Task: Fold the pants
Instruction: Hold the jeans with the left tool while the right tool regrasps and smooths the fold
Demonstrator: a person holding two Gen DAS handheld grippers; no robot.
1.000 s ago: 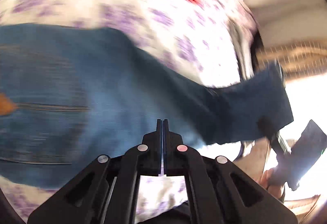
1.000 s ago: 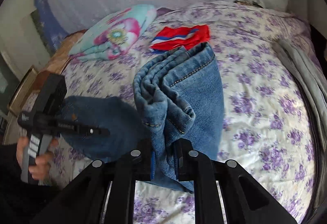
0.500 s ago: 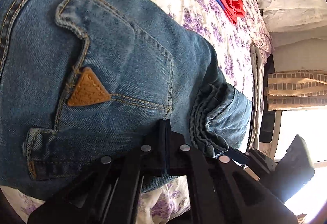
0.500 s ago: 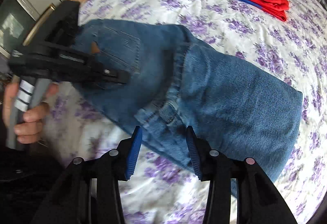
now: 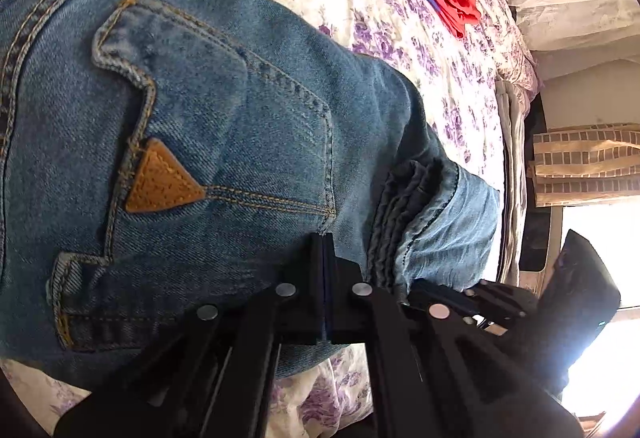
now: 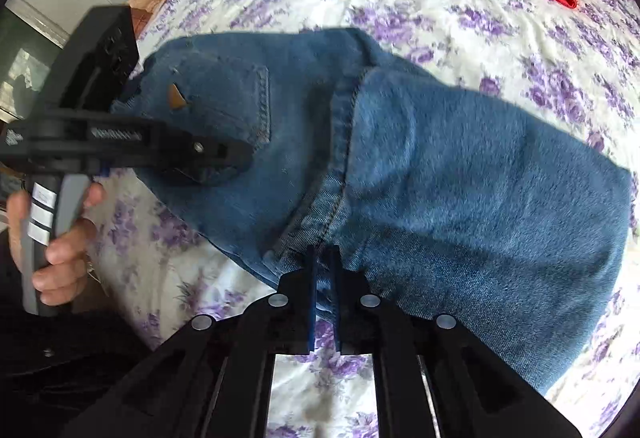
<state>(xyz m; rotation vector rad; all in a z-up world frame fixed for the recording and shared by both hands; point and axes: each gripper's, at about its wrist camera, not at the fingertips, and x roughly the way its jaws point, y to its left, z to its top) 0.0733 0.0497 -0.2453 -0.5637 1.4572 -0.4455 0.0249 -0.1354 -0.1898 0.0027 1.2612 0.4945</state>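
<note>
Jeans (image 6: 460,174) now lie folded on the bed (image 6: 400,6); right tool (image 6: 323,258), just closing, looks clenched empty at their near edge, left tool (image 5: 323,250) clenched, perhaps to press the fold flat.

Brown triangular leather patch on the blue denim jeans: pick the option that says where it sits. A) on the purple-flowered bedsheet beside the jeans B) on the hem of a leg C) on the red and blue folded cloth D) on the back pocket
D: the brown triangular leather patch is stitched at the edge of the back pocket of the blue denim jeans, in both wrist views.
</note>
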